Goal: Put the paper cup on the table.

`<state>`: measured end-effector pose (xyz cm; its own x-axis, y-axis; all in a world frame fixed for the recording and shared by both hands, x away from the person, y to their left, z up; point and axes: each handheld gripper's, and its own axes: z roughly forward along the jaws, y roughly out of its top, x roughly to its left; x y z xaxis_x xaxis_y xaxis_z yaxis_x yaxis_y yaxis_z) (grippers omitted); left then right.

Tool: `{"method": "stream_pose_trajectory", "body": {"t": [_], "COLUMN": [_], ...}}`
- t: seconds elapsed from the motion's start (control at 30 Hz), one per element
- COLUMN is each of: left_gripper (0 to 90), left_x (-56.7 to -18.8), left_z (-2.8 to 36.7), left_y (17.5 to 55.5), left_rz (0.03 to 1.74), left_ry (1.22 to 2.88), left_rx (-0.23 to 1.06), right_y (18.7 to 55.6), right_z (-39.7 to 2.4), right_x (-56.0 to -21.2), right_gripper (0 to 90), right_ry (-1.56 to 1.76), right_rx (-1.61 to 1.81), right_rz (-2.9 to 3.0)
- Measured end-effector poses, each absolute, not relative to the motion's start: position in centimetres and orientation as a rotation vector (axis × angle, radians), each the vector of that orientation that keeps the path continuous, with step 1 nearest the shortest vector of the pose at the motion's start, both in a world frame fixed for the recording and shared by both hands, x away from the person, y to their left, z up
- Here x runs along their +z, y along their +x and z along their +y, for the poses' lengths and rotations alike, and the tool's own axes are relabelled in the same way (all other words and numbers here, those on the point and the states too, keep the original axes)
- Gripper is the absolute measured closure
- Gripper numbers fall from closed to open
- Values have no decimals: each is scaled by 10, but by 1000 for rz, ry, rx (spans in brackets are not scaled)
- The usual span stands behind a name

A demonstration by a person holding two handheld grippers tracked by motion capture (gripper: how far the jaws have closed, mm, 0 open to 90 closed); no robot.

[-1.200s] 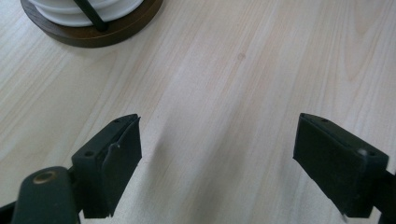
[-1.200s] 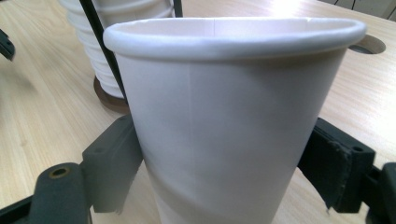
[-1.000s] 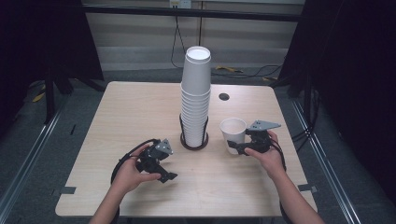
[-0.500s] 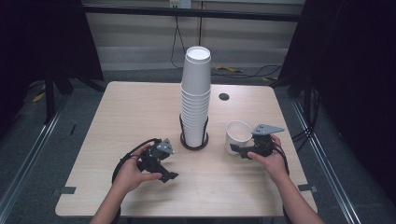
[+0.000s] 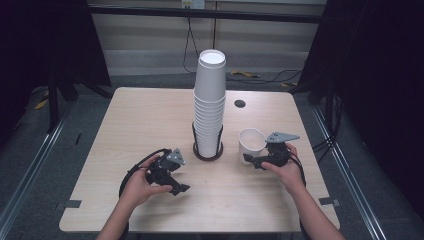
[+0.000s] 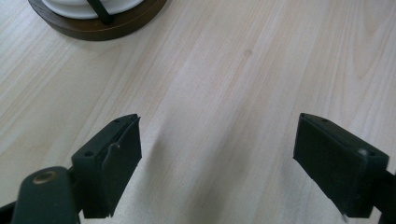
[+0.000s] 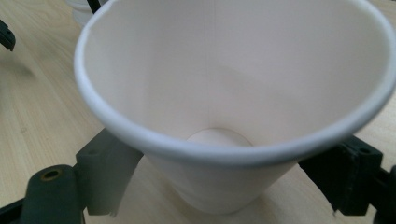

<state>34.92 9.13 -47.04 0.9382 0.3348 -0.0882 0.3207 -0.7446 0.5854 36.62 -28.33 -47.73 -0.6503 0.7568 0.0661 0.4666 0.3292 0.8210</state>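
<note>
My left gripper (image 5: 167, 172) sits low at the near-left of the pale wood table (image 5: 135, 115), jaws wide apart over bare wood, nothing between them; the round dark wooden base (image 6: 100, 23) of the cup holder is just ahead of it. My right gripper (image 7: 224, 186) has the single white paper cup (image 7: 224, 93) between its jaws, mouth tipped toward the camera, axis leaning; jaws flank its lower wall, whether they actually clamp it I cannot tell. That cup stands just right of the tall stack of white paper cups (image 5: 209, 95), so the right hand is the nearer one, stack lying to its left.

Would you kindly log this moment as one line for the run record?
left tool: open, empty, over table | right tool: jaws around single paper cup, cup upright | cup stack: in holder
</note>
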Motion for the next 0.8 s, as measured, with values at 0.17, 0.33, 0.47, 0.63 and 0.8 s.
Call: {"method": "stream_pose_trajectory", "body": {"t": [0.17,0.33,0.47,0.63,0.8], "left_gripper": [150,149,149,149,149], "left_x": [-471,-470,-470,-470,-471], "left_z": [91,94,97,97,94], "left_y": [348,348,348,349,348], "left_rz": [459,466,481,479,471], "left_ry": [2467,2468,2467,2460,2457], "left_rx": [32,35,40,35,28], "right_y": [364,362,360,357,348], "right_z": [-285,-285,-283,-284,-288], "right_x": [-479,-479,-479,-477,-474], "right_gripper": [145,145,143,139,139], "right_ry": [1121,1131,1132,1124,1124], "right_rx": [1222,1197,1181,1152,1149], "right_rz": [2290,2314,2335,2346,2358]}}
